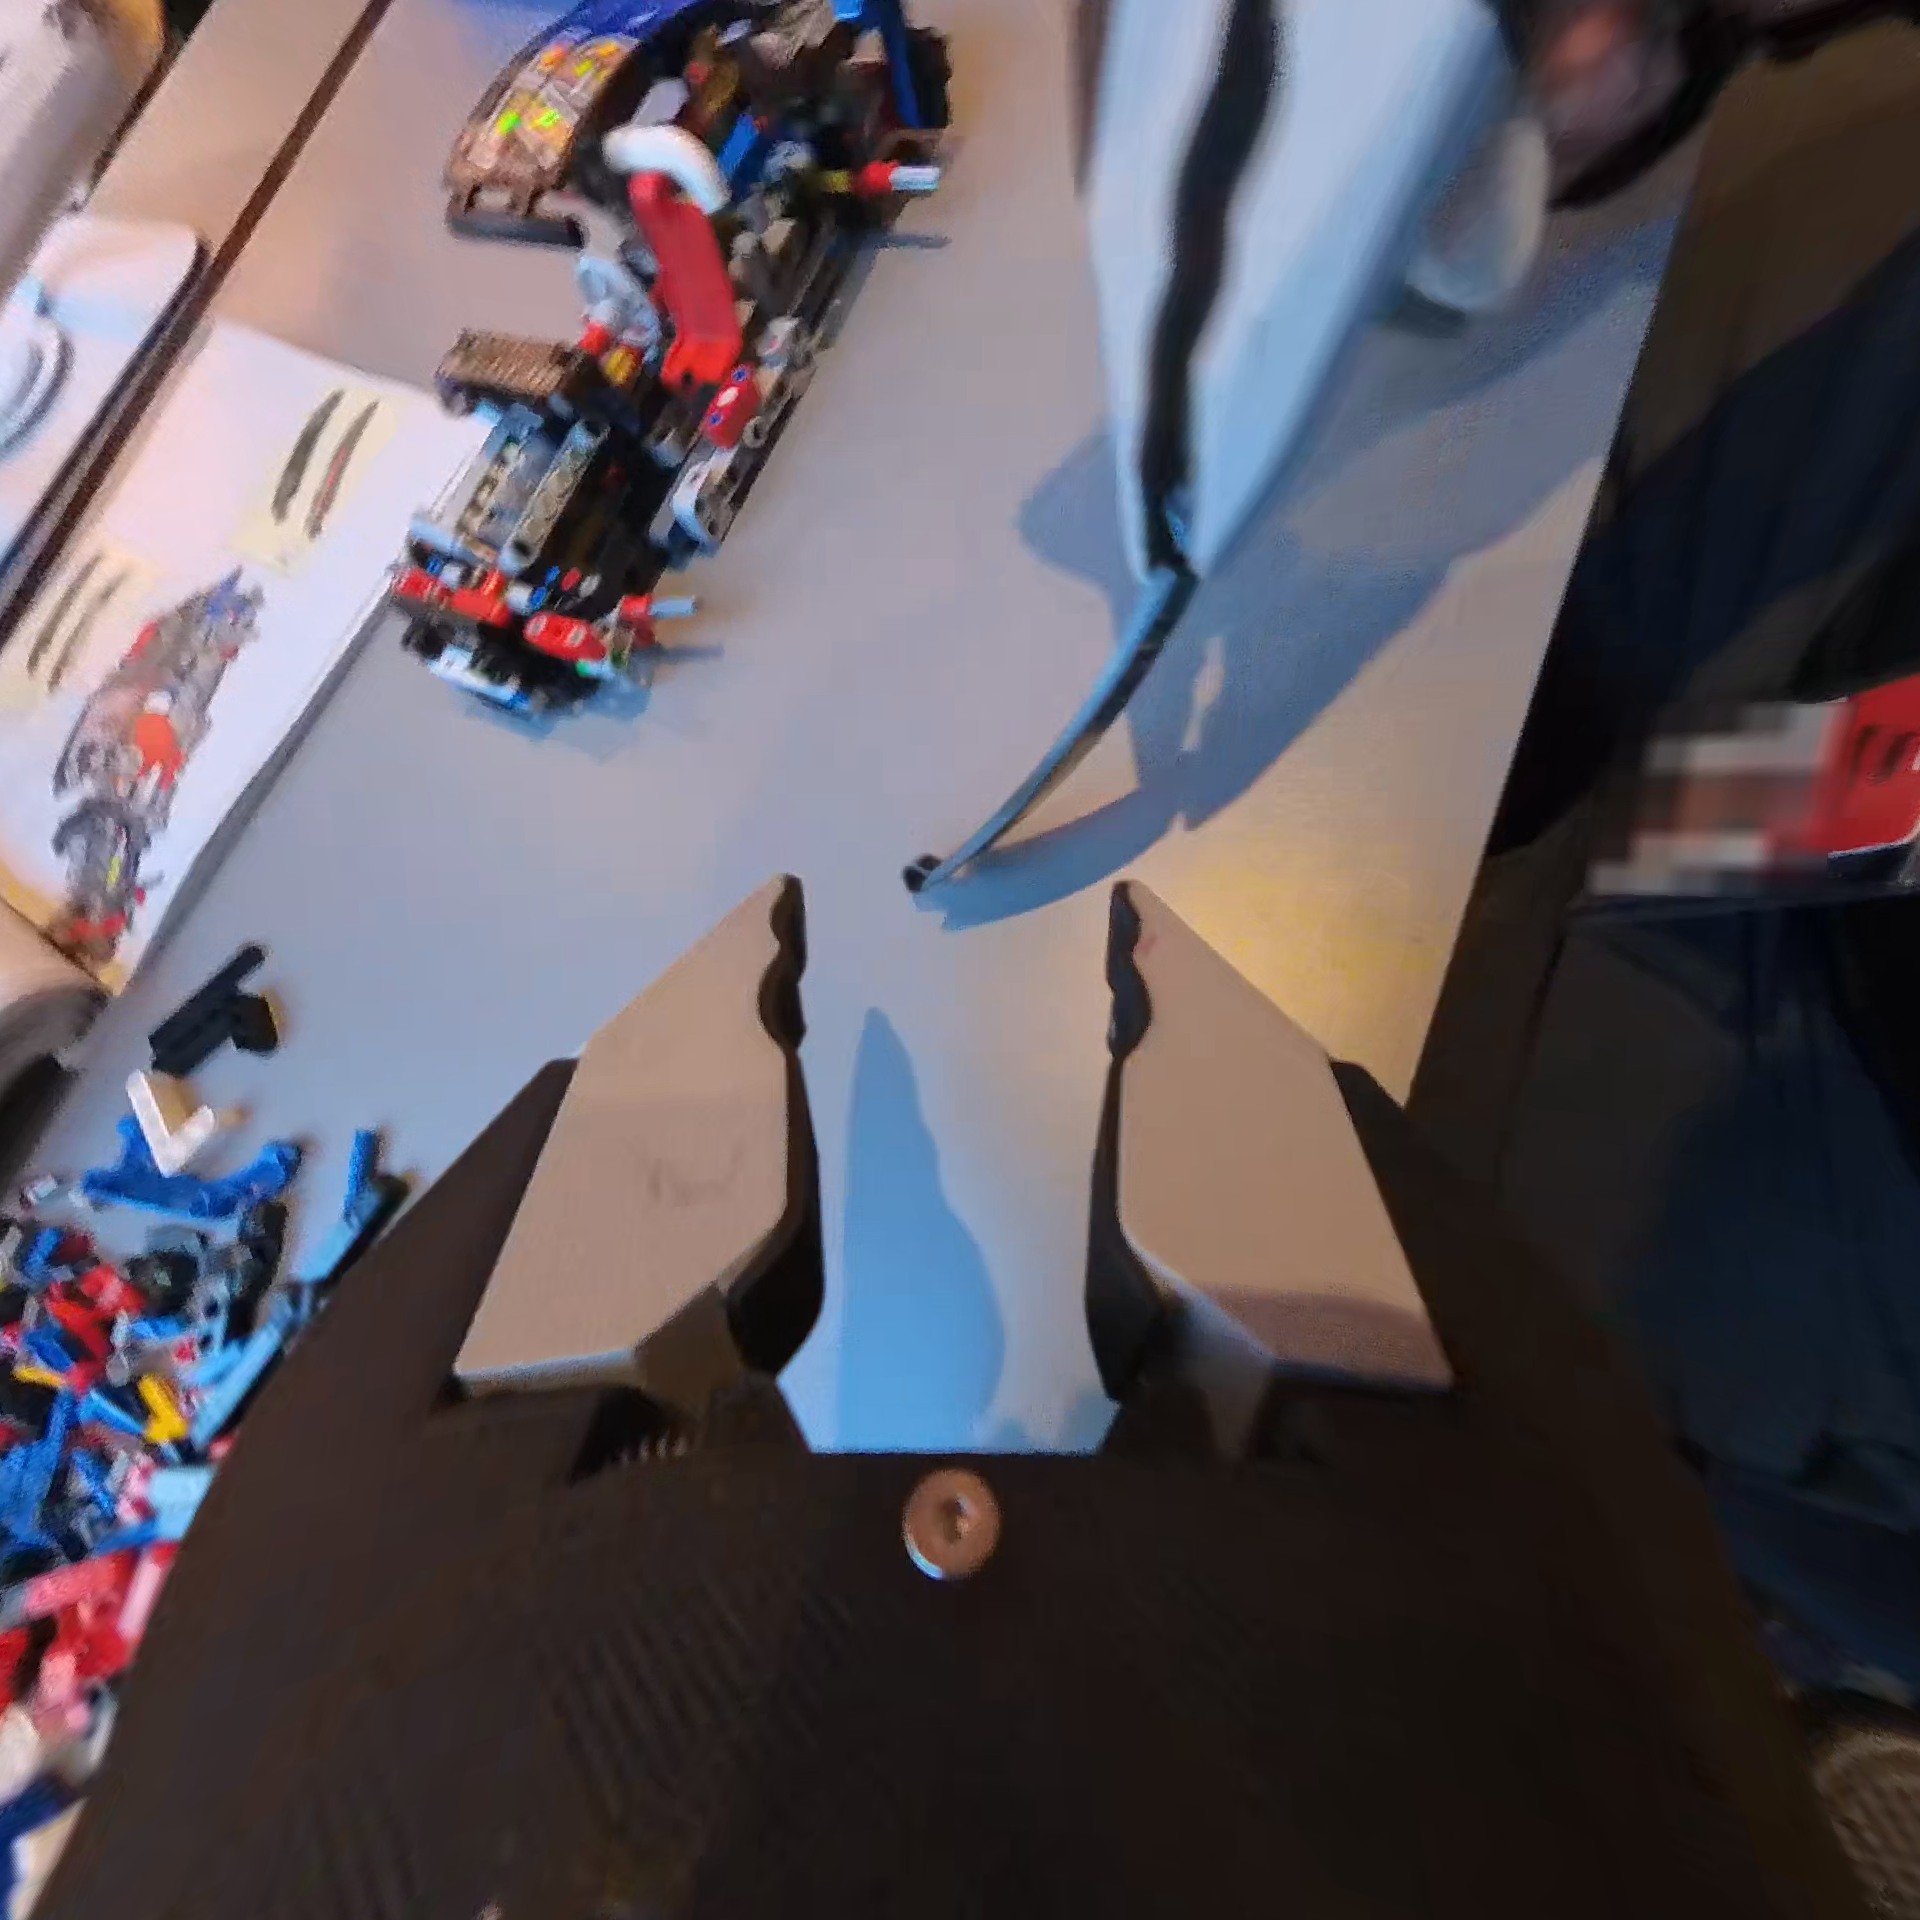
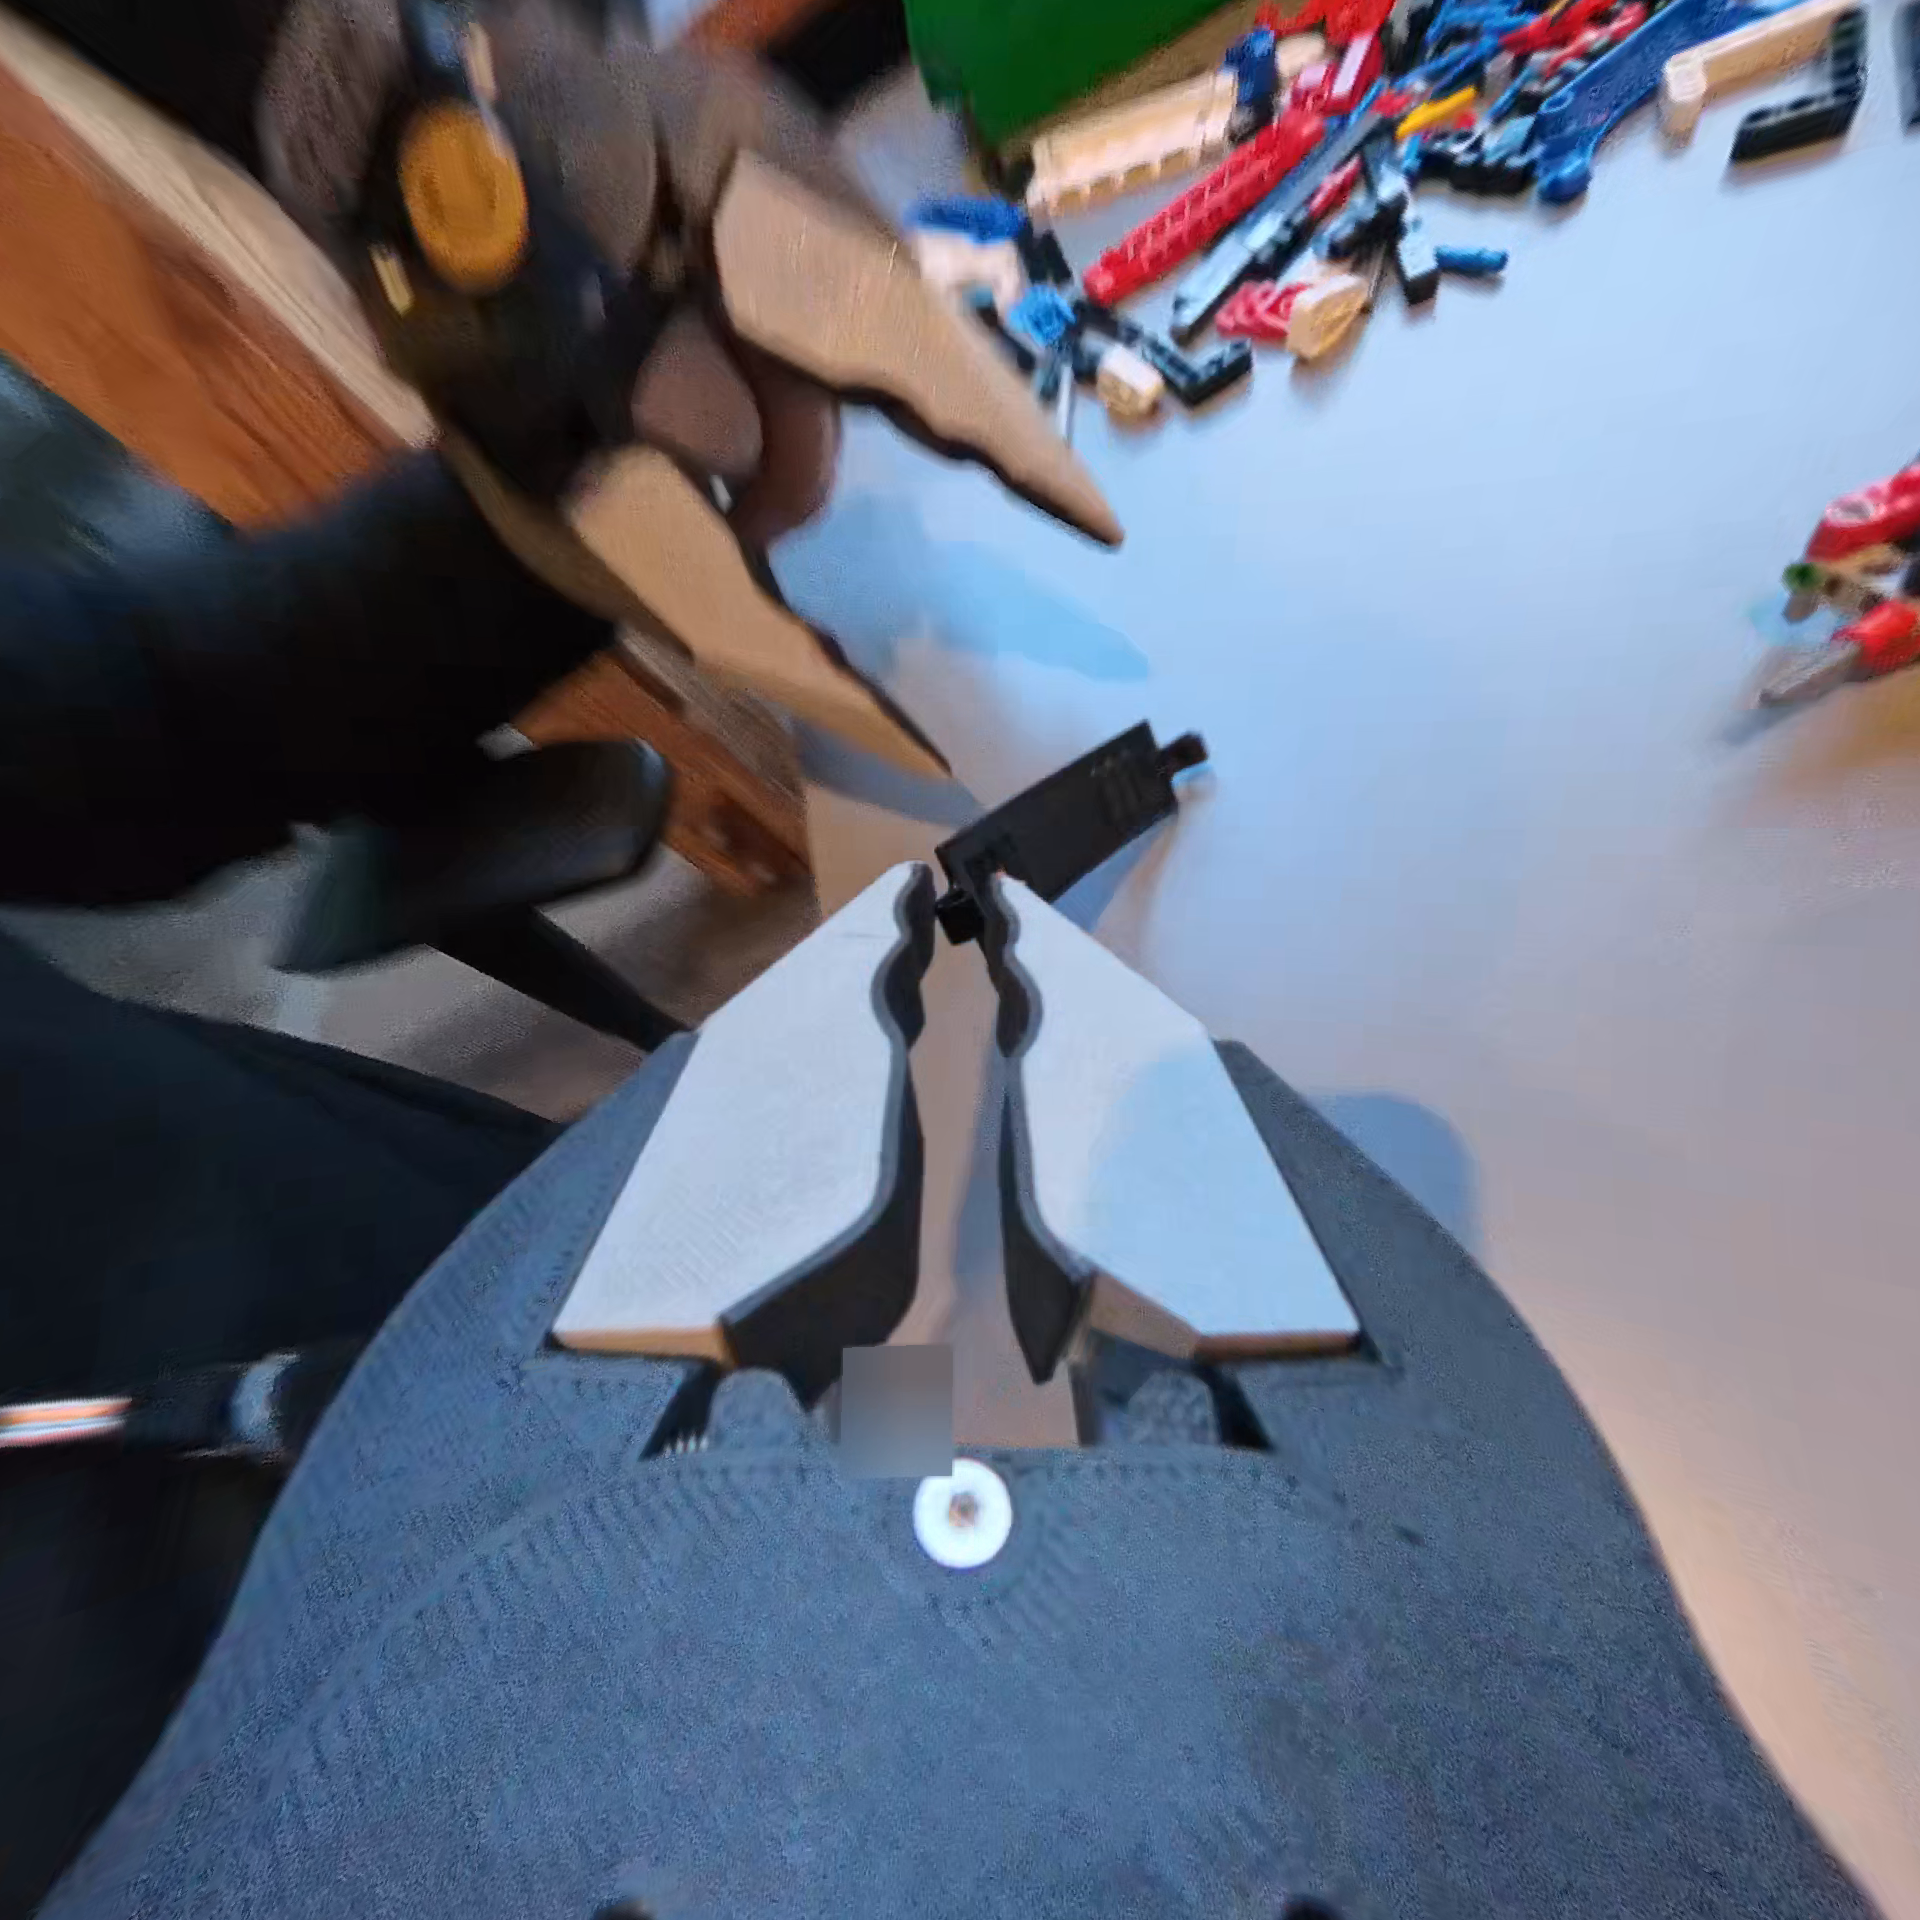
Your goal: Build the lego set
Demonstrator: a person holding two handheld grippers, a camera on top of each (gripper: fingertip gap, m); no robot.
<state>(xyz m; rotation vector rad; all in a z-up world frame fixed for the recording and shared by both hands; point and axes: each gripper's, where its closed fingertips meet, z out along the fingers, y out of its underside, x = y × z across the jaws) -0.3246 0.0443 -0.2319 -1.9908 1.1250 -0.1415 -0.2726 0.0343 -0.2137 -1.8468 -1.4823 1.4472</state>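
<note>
Part pickup: right gripper pinches a black piece over the tabletop.
Left gripper, jaws released and empty, hovers nearby; next, carry the piece to the model.

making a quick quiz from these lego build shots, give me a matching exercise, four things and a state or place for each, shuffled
Things:
1. left gripper
2. right gripper
3. partly built lego vehicle
4. pile of loose lego pieces

States or places:
A. shut on a black lego piece
B. heaped at the far side of the table in the right wrist view
C. open, holding nothing
D. beside the instruction booklet

Pairs: 1-C, 2-A, 3-D, 4-B
</note>
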